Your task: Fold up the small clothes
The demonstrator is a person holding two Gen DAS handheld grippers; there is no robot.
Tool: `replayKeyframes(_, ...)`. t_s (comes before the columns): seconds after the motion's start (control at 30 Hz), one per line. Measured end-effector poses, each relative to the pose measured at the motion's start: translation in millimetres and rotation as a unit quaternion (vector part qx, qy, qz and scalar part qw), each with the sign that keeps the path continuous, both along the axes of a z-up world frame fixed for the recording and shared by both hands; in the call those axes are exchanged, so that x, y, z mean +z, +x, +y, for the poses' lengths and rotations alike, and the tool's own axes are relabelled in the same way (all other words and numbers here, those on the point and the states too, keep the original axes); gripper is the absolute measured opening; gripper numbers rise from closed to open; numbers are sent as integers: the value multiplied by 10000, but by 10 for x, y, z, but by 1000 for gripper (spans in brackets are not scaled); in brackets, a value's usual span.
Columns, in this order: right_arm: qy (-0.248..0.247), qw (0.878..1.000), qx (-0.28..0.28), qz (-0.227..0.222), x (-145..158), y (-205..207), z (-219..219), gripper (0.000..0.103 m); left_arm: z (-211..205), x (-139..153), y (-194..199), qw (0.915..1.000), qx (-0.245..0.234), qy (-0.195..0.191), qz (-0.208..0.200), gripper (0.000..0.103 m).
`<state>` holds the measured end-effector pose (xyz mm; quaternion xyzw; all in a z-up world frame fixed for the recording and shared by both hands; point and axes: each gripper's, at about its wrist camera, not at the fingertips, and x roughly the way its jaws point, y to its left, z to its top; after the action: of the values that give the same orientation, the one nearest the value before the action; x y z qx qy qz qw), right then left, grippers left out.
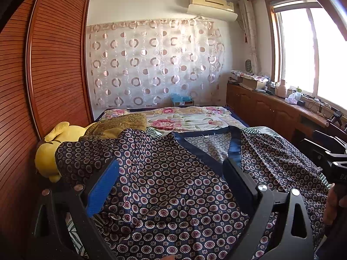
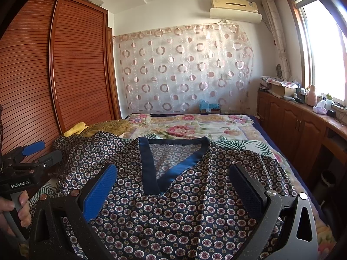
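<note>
Both my claws hover open above a navy, circle-patterned V-neck top (image 2: pixel 173 205) spread flat on the floral bedspread (image 2: pixel 195 127).
Left gripper (image 1: pixel 171 173) and right gripper (image 2: pixel 173 179) hold nothing; folding looks unstarted, so next I should pinch a sleeve or side edge.

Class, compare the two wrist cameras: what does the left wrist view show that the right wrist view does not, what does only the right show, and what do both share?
Only the left wrist view: most of the yellow plush toy, with the shirt's sleeve draped over it, and the right gripper at the frame's right edge.

Only the right wrist view: the whole V-neckline of the patterned shirt, and the left gripper held in a hand.

Both: the shirt lying on the floral bedspread, wooden wardrobe, circle-patterned curtain, air conditioner, and each camera's own open fingers.
</note>
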<state>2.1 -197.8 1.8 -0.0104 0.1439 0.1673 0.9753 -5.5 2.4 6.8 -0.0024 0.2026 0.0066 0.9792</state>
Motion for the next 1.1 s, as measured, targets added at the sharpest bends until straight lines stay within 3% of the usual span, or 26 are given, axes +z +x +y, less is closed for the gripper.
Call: replayKeyframes(1.1, 27, 10000, 8, 33, 0, 18, -2, 103, 97, 8, -24, 10000, 76, -19, -14, 96)
